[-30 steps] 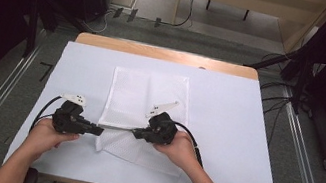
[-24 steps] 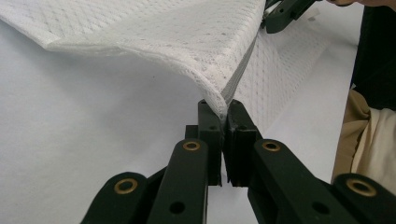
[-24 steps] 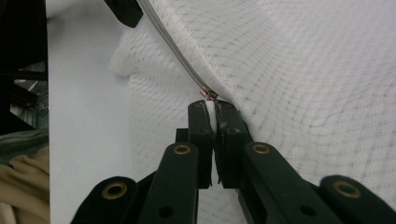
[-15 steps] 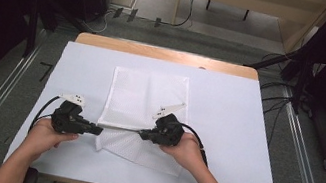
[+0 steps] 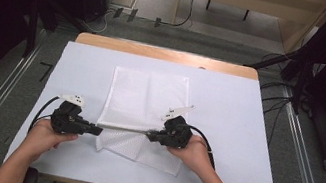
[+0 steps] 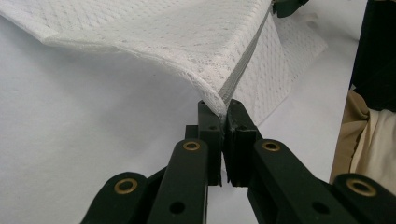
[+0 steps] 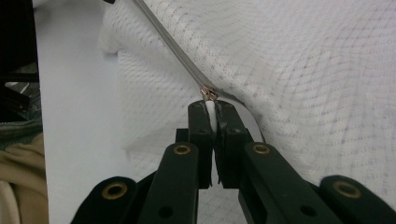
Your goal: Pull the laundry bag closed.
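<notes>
- I cannot see the far ends of the grey strip [image 5: 126, 128] in the high view, because each end goes under a gripper; the strip is thin there and hard to make out.
- In my left gripper view the right edge is cut off by a dark shape and some beige fabric, and I cannot tell what they are.
- The one white mesh cloth [image 5: 146, 104] lies in the middle of the white tabletop [image 5: 228, 113]. Its far part is flat and rectangular. Its near part is folded and a little lifted, with a loose flap lying near the front edge.
- The cloth has a fine net texture with small holes, and in the right gripper view [image 7: 303, 70] a faint grid pattern shows on it.
- The grey strip [image 6: 240, 70] is narrow and smooth, like a tape or a zipper line sewn along the fold. In the right gripper view [image 7: 173, 42] it ends at a small copper-coloured piece just above the jaws.
- I count two grippers, both black with brass-coloured rivets.
- The left gripper [image 6: 223, 109] has its jaws clenched on the left corner of the cloth fold, where the strip comes in.
- The right gripper [image 7: 211, 112] has its jaws pressed together on the white cloth at the other end of the strip.
- Between the two grippers [image 5: 93, 129] [image 5: 151, 134] the strip runs straight.
</notes>
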The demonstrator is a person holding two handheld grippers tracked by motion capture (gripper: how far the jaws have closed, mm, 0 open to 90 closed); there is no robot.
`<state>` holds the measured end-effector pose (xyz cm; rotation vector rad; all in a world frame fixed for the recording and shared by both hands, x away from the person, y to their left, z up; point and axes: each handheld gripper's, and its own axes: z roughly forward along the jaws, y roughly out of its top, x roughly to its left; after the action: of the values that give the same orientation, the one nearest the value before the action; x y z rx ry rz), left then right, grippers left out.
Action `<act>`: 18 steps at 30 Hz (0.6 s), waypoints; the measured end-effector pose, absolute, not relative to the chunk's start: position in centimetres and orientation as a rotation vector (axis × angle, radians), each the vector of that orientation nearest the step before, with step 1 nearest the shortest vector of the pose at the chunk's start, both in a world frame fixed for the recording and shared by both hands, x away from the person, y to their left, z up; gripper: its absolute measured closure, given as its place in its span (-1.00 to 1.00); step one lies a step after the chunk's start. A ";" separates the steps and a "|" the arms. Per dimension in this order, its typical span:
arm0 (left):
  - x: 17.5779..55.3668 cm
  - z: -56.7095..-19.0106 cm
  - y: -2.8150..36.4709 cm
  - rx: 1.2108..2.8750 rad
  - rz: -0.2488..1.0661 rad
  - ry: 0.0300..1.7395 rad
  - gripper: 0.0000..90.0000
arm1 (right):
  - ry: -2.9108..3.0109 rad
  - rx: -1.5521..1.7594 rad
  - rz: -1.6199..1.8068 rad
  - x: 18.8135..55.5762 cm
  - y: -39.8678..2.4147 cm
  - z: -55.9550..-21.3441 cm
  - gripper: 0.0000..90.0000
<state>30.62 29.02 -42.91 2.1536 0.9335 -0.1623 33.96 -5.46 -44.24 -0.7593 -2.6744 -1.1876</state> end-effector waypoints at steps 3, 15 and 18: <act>30.7 -43.0 29.1 2.158 -0.168 0.933 0.94 | -2.671 -0.762 -1.182 34.0 -5.7 -44.3 0.96; 30.7 -43.0 29.2 2.154 -0.171 0.941 0.94 | -2.675 -0.771 -1.175 33.7 -6.3 -44.4 0.96; 30.7 -43.0 29.2 2.158 -0.172 0.939 0.94 | -2.671 -0.788 -1.167 34.0 -6.7 -44.6 0.96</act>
<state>30.67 29.23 -43.04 2.1580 0.9392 -0.1718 33.99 -6.71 -44.62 -0.7880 -2.6709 -1.1669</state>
